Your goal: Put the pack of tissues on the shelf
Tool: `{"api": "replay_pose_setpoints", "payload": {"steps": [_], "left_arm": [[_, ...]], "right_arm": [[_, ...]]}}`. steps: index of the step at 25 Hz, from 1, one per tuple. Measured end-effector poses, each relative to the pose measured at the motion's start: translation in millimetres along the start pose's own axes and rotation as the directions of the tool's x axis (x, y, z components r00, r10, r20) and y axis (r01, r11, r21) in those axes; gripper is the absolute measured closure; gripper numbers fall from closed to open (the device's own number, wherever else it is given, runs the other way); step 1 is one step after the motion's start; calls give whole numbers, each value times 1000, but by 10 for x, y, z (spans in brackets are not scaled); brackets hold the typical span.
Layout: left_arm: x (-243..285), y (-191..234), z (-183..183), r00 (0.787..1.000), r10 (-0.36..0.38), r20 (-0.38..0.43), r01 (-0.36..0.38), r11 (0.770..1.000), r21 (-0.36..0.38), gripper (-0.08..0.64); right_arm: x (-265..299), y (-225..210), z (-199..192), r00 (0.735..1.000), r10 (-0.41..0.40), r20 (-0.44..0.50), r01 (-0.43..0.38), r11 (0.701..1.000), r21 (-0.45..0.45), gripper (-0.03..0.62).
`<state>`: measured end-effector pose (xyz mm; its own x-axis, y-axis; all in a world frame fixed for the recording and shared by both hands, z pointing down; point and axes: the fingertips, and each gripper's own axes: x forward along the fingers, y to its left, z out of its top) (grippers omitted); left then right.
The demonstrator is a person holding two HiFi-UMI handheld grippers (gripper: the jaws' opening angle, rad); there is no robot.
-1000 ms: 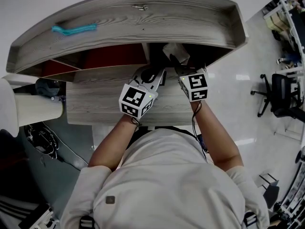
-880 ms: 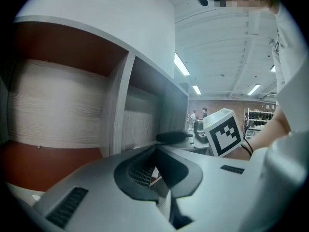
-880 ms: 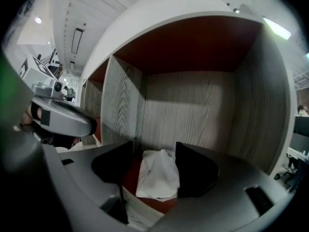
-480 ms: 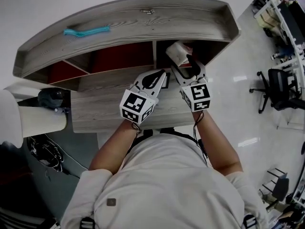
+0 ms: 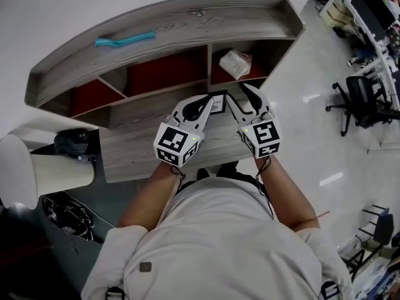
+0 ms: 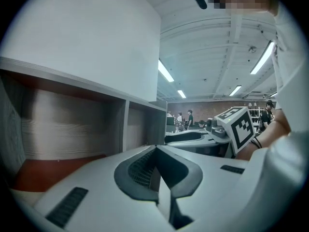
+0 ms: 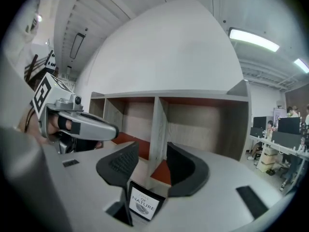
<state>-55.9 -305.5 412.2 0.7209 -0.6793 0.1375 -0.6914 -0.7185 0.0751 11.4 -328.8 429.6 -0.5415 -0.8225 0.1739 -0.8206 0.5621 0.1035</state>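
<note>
scene: you stand over a grey wood desk (image 5: 134, 152). a grey shelf (image 5: 162, 27) runs along its back, and its open compartments are lined in red.
pack of tissues (image 5: 235, 64): a white, slightly crumpled pack lies in the right-hand compartment of the shelf. it sits at a tilt, well apart from both of your tools.
left gripper (image 5: 206, 100): you hold it over the desk in front of the shelf, pointing toward the compartments. its own view shows the two jaws brought together at the tips with nothing between them.
right gripper (image 5: 244, 95): you hold it beside the left one, just in front of the compartment with the pack. its jaws stand apart with a clear gap and have just been closing. no thing is caught between the pads, and the shelf's divider shows through the gap.
card (image 5: 217, 103): a small black-framed card stands on the desk between the two tools. it shows low in the right gripper view and neither jaw touches it.
top of shelf: a teal thing (image 5: 125, 40), long and thin, lies on the upper board toward the left.
surroundings: a black office chair (image 5: 362, 99) stands on the pale floor to your right.
</note>
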Motion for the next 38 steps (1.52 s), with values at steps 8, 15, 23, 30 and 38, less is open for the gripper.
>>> {"api": "replay_pose_setpoints", "payload": {"steps": [8, 15, 23, 30, 38], "left_arm": [[-442, -180, 40, 999, -43, 22, 43, 999, 0, 545], [-700, -366, 108, 996, -77, 50, 76, 997, 13, 543], [-767, -635, 87, 995, -87, 55, 87, 996, 1, 544], [-637, -1112, 103, 996, -71, 45, 71, 997, 7, 543], [-359, -2001, 57, 998, -57, 37, 56, 998, 21, 543]], "right_arm": [[-457, 458, 157, 999, -16, 35, 15, 1000, 19, 504], [-818, 750, 322, 998, -9, 69, 8, 1000, 26, 564], [-1126, 829, 347, 996, 48, 74, -48, 999, 0, 572], [-1619, 589, 286, 994, 68, 82, -68, 998, -5, 572], [-2456, 237, 86, 995, 71, 74, -73, 997, 29, 572]]}}
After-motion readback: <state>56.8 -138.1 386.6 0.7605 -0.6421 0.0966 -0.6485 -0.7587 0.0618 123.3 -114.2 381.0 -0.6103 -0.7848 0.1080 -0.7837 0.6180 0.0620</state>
